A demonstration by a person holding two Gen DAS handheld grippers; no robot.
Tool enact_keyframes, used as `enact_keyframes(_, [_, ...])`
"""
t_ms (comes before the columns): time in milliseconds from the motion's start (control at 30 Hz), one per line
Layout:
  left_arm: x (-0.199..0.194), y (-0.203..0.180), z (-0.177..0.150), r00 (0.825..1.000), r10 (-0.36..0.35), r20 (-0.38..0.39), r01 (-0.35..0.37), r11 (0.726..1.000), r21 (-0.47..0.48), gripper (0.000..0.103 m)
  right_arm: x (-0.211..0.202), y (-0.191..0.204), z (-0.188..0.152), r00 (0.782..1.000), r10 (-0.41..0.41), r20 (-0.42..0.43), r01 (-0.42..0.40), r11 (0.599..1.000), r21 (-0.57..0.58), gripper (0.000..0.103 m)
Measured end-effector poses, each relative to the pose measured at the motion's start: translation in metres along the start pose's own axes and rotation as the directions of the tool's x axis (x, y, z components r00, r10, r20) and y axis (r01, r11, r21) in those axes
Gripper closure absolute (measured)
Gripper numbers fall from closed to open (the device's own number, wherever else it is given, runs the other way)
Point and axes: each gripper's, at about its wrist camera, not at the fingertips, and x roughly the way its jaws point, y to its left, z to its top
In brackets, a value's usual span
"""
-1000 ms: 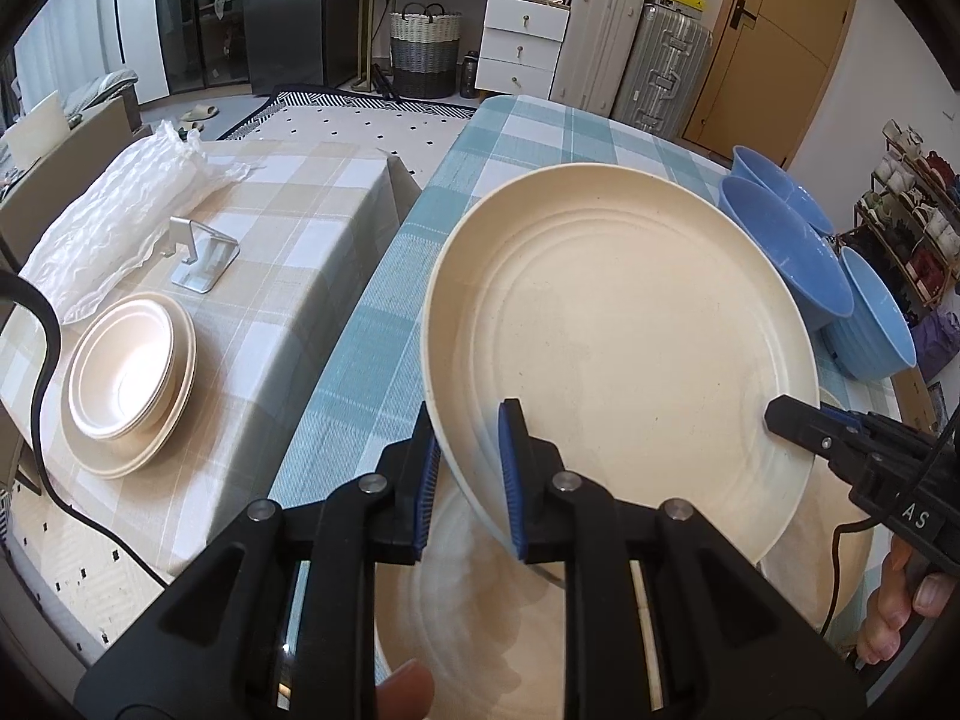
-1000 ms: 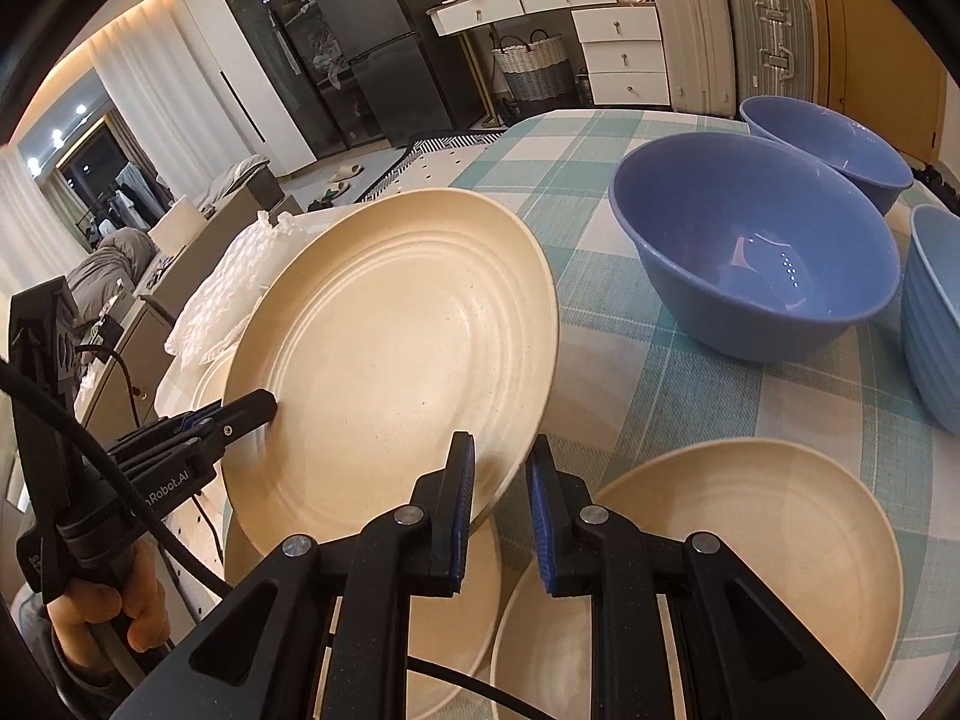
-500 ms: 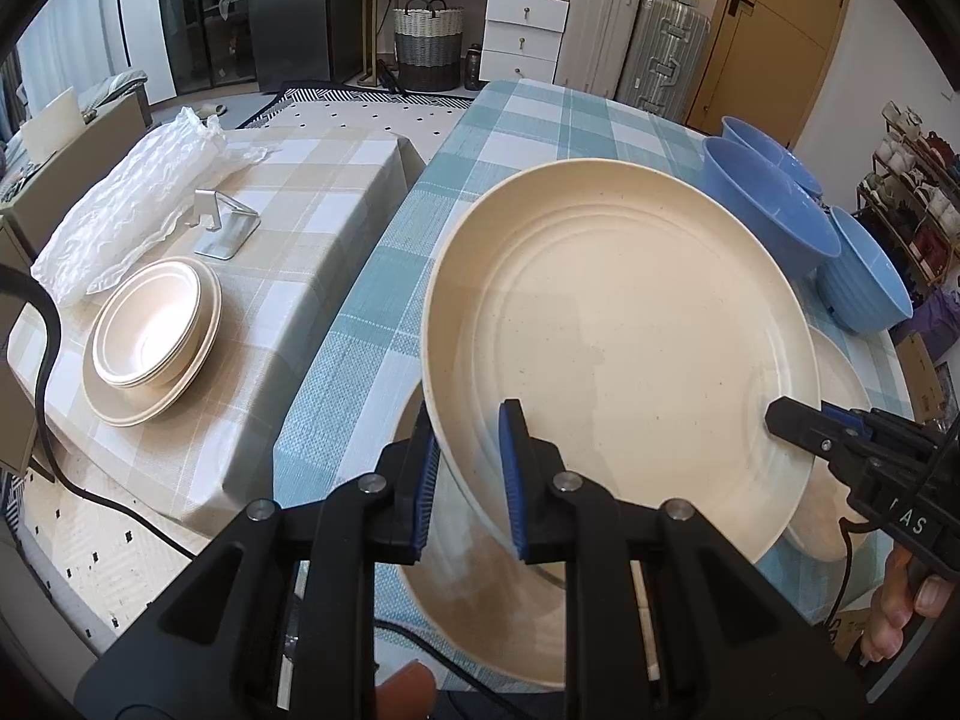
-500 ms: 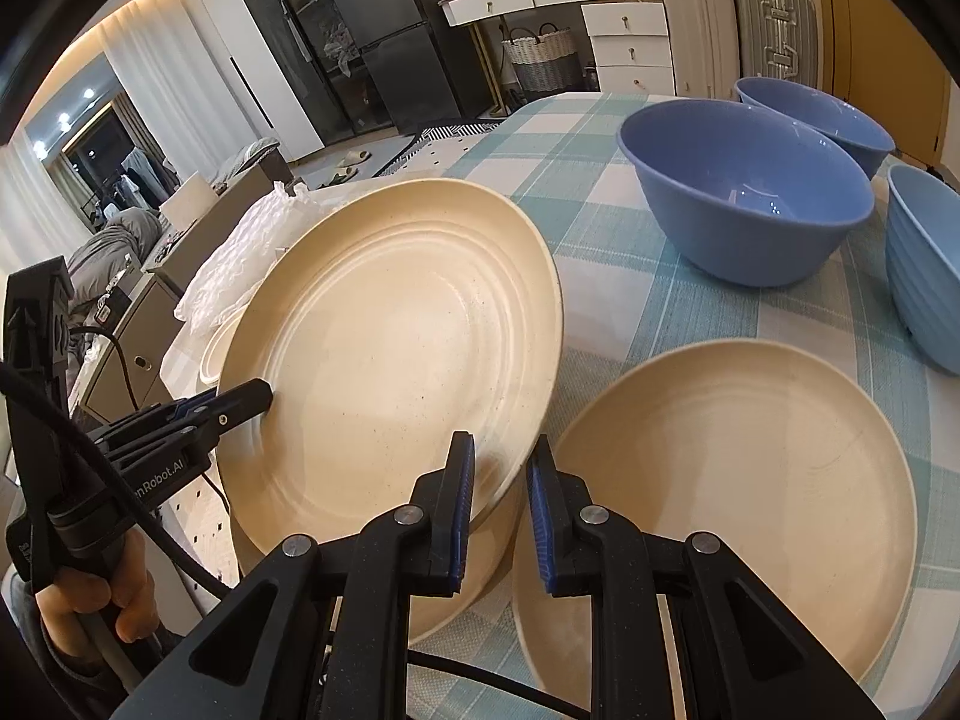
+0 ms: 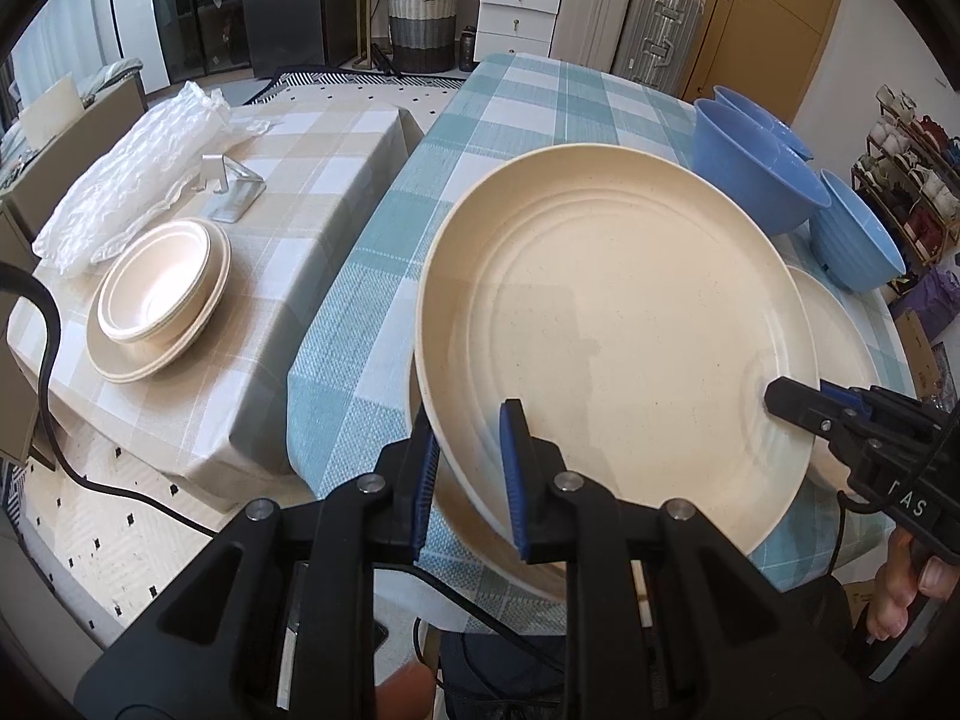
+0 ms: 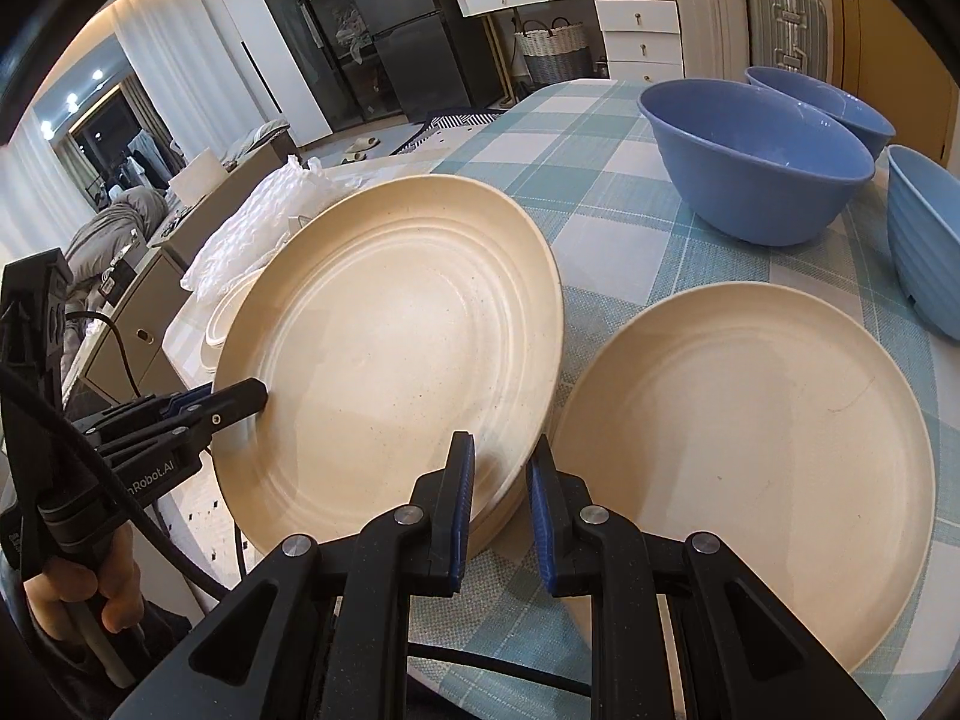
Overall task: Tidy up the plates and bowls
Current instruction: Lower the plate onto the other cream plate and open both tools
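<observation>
A large cream plate (image 5: 612, 324) (image 6: 390, 360) hangs tilted over the near end of the teal checked table (image 5: 540, 108). Both grippers hold it by the rim. My left gripper (image 5: 471, 444) is shut on its near left edge and shows at the left of the right wrist view (image 6: 240, 402). My right gripper (image 6: 501, 456) is shut on the opposite edge and shows at the right of the left wrist view (image 5: 792, 405). A second cream plate (image 6: 750, 450) lies flat on the table to the right. Another plate's rim (image 6: 510, 510) peeks out under the held one.
Three blue bowls (image 6: 756, 168) (image 6: 828, 102) (image 6: 924, 252) stand at the table's far right. On the beige checked table to the left sit a stack of cream bowls on a plate (image 5: 156, 300), a metal stand (image 5: 231, 192) and bubble wrap (image 5: 138, 180). Black cables hang near the table edge.
Both grippers have drawn back toward the near edge of the teal table with the plate still clamped between them. The blue bowls and the beige table's stack now look farther off.
</observation>
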Motion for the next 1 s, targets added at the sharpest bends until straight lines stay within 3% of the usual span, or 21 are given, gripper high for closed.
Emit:
enact_keyframes(500, [-0.004, 0.002, -0.006, 1.000, 0.001, -0.012, -0.001, 1.000, 0.013, 0.086, 0.003, 0.007, -0.005, 1.000, -0.022, -0.014, 0.021, 0.999, -0.043, 0.086])
enact_keyframes(667, [-0.001, 0.008, -0.003, 1.000, 0.009, -0.019, -0.009, 1.000, -0.002, 0.086, 0.003, 0.004, -0.005, 1.000, -0.020, -0.012, 0.020, 0.999, -0.039, 0.080])
enact_keyframes(767, [-0.001, 0.015, -0.002, 1.000, 0.026, -0.016, -0.027, 1.000, -0.017, 0.075, -0.001, -0.003, -0.004, 1.000, -0.017, 0.005, 0.017, 1.000, -0.013, 0.069])
enact_keyframes(867, [-0.003, 0.021, 0.002, 1.000, 0.011, -0.006, -0.012, 0.999, -0.039, 0.046, -0.012, -0.009, -0.002, 0.999, -0.011, 0.046, 0.010, 1.000, 0.012, 0.055])
enact_keyframes(933, [-0.007, 0.021, 0.003, 1.000, 0.004, 0.010, -0.003, 0.999, -0.041, 0.028, -0.020, -0.014, -0.002, 0.998, 0.001, 0.066, -0.003, 1.000, 0.026, 0.054])
enact_keyframes(1000, [-0.011, 0.019, 0.006, 1.000, 0.001, 0.026, 0.000, 0.999, -0.032, 0.027, -0.028, -0.019, -0.001, 0.996, 0.010, 0.086, -0.013, 0.999, 0.040, 0.048])
